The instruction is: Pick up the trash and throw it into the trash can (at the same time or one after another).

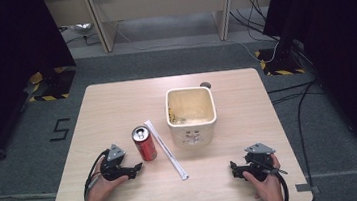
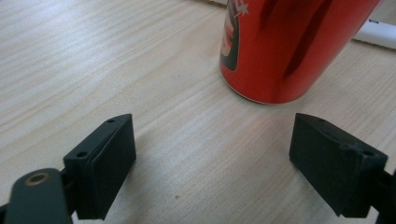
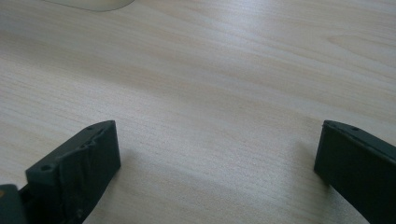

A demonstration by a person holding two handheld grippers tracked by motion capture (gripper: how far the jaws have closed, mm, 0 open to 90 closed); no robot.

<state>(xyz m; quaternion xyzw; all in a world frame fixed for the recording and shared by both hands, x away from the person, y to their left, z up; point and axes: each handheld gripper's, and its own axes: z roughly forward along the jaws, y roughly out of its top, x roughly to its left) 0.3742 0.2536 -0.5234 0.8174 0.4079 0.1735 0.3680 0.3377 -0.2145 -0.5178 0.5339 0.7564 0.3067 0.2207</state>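
Left gripper (image 1: 134,169): positioned at lower left of the high view, held by the person's left hand (image 1: 105,182). Jaws are spread wide with nothing between them, as the left gripper view confirms (image 2: 212,154). It points toward the red can (image 1: 144,143), which stands upright just beyond the jaw tips, close but not touching.

Red can, appearance: cylindrical, red body, silver top with the tab visible in the high view. In the left gripper view the can (image 2: 289,46) occupies the upper right of the frame and carries dark and white lettering on its side.

Right gripper (image 1: 234,169): positioned at lower right of the high view, held by the person's right hand (image 1: 265,181). Jaws stand wide apart and empty over bare wood, per the right gripper view (image 3: 217,163).

White straw (image 1: 166,150): a long thin wrapped stick lying flat and diagonal, just to the right of the can.

Container: a cream square tub (image 1: 193,135) sits right of centre, beyond the straw. It is open-topped; the interior shows yellowish smears or residue, identity not determinable.

Table (image 1: 116,102): light wood, rounded corners. Open surface lies along the upper left, the far right, and the near edge between the two grippers. A small dark disc (image 1: 205,84) sits behind the tub near the far edge.
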